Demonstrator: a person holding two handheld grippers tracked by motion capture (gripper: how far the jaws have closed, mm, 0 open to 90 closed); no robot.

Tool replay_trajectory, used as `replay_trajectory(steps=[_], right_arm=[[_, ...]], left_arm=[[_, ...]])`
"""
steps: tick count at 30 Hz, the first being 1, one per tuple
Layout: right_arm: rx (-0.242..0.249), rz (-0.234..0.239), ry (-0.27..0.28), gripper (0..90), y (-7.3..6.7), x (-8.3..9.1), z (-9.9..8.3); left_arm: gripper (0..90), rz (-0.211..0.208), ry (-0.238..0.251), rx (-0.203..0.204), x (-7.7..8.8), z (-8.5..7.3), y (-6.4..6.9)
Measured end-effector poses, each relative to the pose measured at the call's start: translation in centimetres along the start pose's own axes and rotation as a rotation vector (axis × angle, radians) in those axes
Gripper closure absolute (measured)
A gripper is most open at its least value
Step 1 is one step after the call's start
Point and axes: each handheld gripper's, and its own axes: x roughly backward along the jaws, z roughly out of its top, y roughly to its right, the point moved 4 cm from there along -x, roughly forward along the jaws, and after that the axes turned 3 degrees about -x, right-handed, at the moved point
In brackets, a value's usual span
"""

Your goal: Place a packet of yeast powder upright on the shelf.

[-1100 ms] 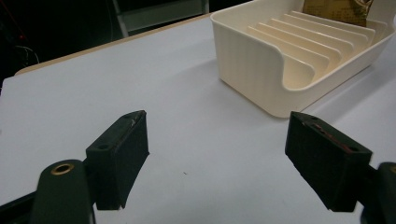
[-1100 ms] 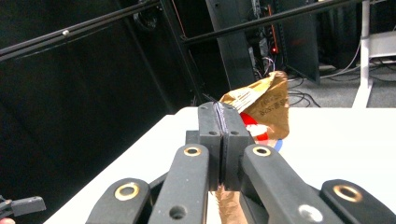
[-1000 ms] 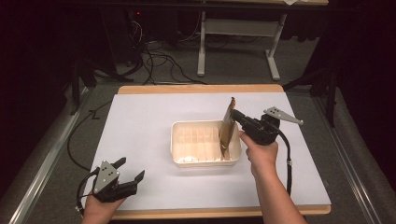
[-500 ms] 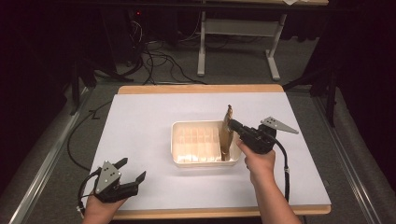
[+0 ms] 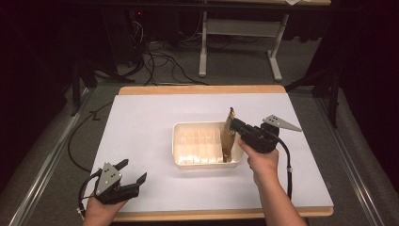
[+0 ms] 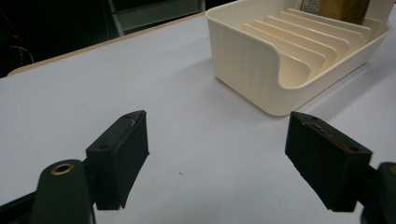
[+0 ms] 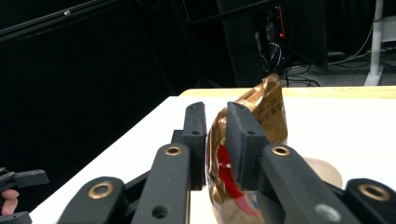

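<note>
A gold-brown snack packet (image 5: 229, 136) stands upright in the right end slot of a cream slotted tray (image 5: 188, 162) at mid-table. My right gripper (image 5: 233, 123) reaches in from the right, one jaw on each side of the packet's top. In the right gripper view the packet (image 7: 268, 102) still fills the narrow gap of that gripper (image 7: 215, 109), whose jaws have just been opening. My left gripper (image 5: 133, 170) rests open near the front left edge with nothing between its jaws. The left gripper view has its gripper (image 6: 217, 158) over bare table, the tray (image 6: 252, 70) beyond.
White paper covers the table (image 5: 155, 117), which has a wooden rim. Cables trail on the floor behind it, beside a white desk frame (image 5: 237, 28). Dark stands flank both sides.
The right hand lowered the packet deeper into the tray's end slot and shifted slightly toward me. Its jaws parted a little around the packet. The left hand has stayed put.
</note>
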Motion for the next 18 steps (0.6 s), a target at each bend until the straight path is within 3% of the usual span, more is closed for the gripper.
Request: replay_trajectory(steps=[18], right_arm=[[0.053,-0.001,-0.018,58.8,-0.78,0.42,0.76]], left_arm=[[21.8,-0.001,-0.003,-0.002,-0.06,-0.03,0.02]])
